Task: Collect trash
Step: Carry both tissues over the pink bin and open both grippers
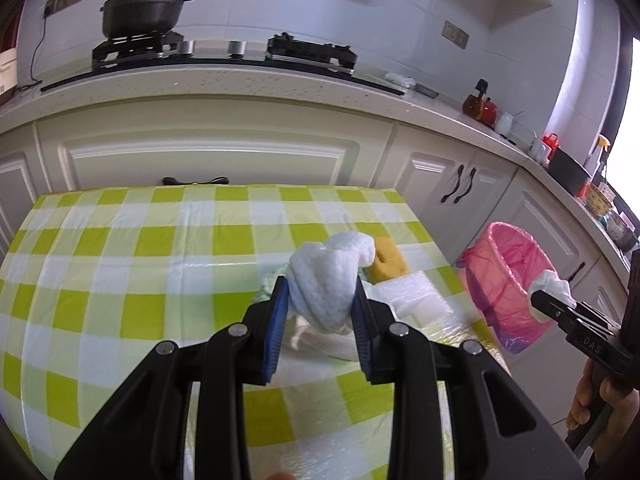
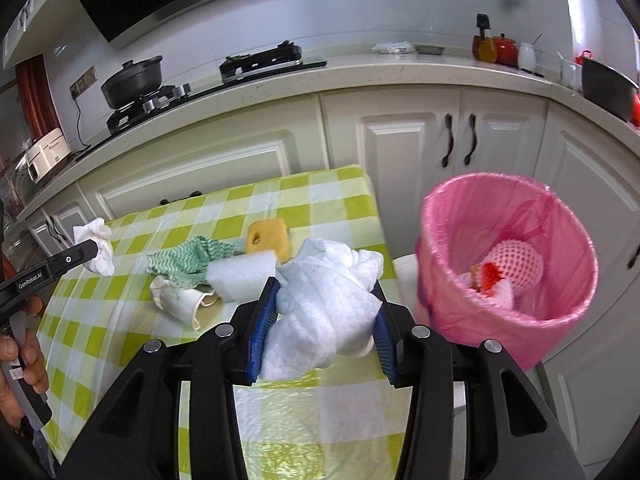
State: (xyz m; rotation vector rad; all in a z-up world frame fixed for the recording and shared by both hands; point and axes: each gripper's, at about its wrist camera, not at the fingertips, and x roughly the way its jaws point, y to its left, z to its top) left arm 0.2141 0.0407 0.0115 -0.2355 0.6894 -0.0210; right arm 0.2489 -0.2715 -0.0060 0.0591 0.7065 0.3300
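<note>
Left claw [image 1: 320, 300]: clenched on a crumpled white tissue [image 1: 326, 280], held above the desk [image 1: 120, 260].
Right claw [image 2: 324, 320]: clenched on a bigger white tissue wad [image 2: 324, 312].
Pink bin [image 2: 508, 264]: right of the right claw, beside the desk.

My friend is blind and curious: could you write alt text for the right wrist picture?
The right gripper clamps a crumpled white tissue wad over a green checked table, beside a pink-lined trash bin. On the table lie a tipped paper cup, foam block, green cloth and yellow sponge.
</note>
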